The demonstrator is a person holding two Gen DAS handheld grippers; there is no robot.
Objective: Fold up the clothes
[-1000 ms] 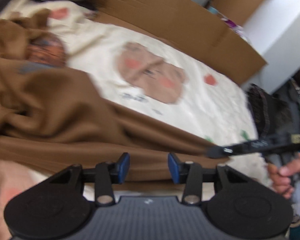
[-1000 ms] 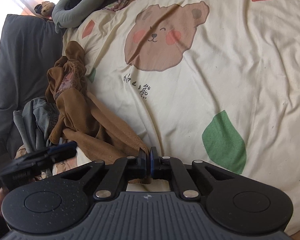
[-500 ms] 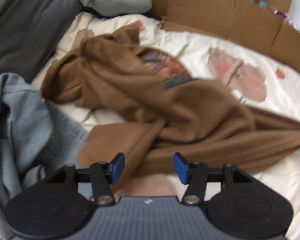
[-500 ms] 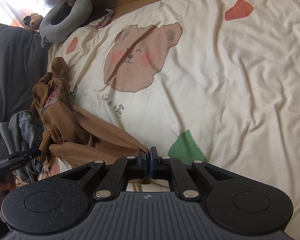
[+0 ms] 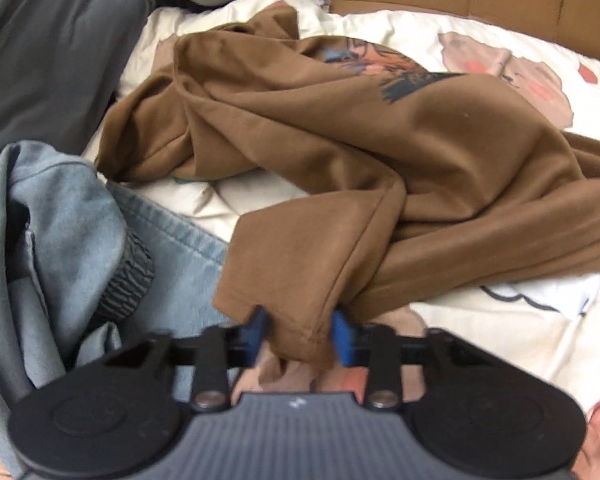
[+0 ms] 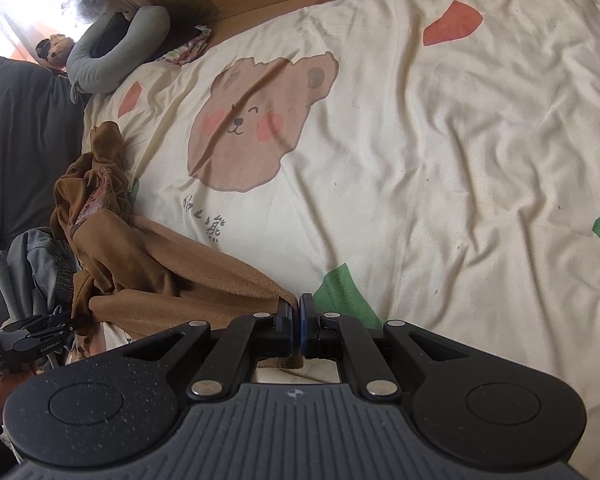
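Left gripper (image 5: 298,334) is closing around a hem corner of the brown shirt (image 5: 380,152), crumpled near the bedspread's (image 6: 440,168) left edge; right gripper (image 6: 296,326), pressed together, pinches another edge; best seat the hem deep between the pads, then draw both corners apart evenly; printed characters beneath the bear (image 6: 252,124) stay unreadable.

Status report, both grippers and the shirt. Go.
Left gripper closing on brown shirt hem. Right gripper shut on shirt's other edge. Jeans alongside, touching.
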